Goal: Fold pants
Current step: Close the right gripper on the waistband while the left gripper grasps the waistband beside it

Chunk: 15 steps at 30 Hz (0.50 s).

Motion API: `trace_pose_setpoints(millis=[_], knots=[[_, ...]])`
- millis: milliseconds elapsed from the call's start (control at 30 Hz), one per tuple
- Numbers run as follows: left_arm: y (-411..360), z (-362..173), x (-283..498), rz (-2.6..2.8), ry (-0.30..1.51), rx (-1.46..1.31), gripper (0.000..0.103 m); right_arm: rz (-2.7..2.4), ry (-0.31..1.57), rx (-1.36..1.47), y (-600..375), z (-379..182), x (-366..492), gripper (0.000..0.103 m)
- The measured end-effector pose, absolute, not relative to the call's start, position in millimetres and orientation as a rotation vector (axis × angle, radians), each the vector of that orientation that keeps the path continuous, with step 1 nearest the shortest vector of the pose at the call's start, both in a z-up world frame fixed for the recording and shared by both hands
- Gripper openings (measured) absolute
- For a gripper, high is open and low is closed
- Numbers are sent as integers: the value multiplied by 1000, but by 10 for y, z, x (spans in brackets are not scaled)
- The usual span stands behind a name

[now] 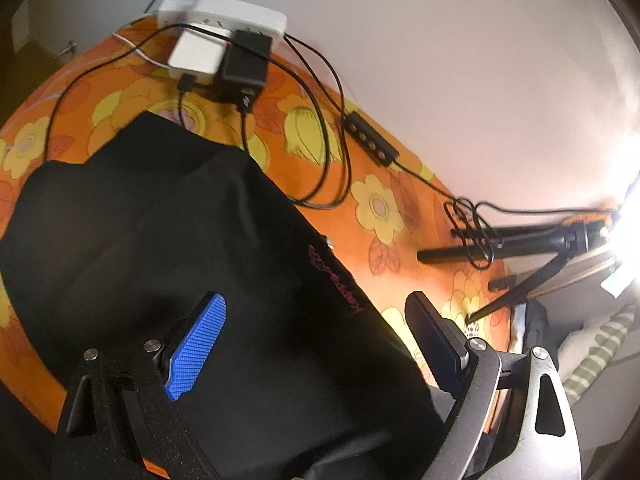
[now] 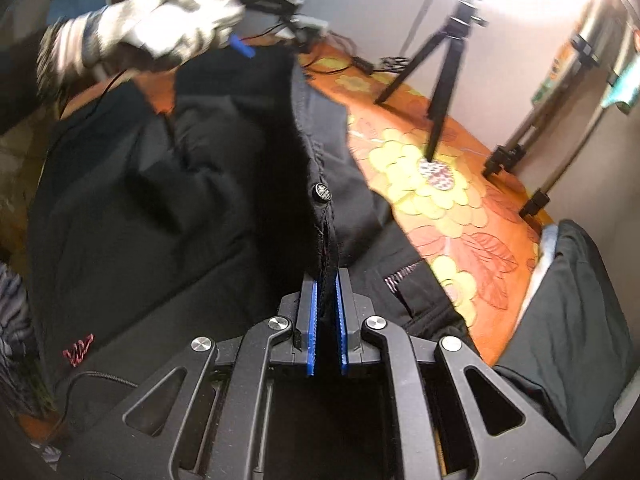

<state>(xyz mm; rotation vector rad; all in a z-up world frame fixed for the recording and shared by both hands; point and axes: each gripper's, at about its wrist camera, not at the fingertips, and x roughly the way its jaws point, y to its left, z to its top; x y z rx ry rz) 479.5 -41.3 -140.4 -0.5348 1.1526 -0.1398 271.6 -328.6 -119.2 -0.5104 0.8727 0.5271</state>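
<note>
Orange floral tablecloth [image 1: 376, 208] under black pants [image 1: 200, 240]; white wall [image 1: 440, 60] behind.

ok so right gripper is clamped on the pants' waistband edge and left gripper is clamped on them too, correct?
Not quite. The right gripper is clamped on the black pants, but the left gripper is open, fingers spread wide above the fabric; the left wrist view shows it.

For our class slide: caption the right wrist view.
Right gripper shut on black pants edge above the orange floral tablecloth.
</note>
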Motion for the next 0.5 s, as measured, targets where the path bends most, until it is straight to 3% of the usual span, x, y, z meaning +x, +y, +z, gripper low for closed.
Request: trace_pose_setpoints(millis=[267, 333, 467, 500], knots=[[-576, -1593, 4810, -84, 1204, -488, 88, 571, 845, -616, -3111, -1312, 2403, 9], [-573, -1628, 4790, -85, 1202, -504, 67, 569, 835, -635, -3105, -1326, 2355, 9], [-558, -1663, 4744, -114, 1175, -539, 13, 565, 835, -628, -3132, -1316, 2360, 9], [-553, -1652, 4725, -119, 1158, -541, 7, 560, 833, -625, -3142, -1303, 2365, 9]])
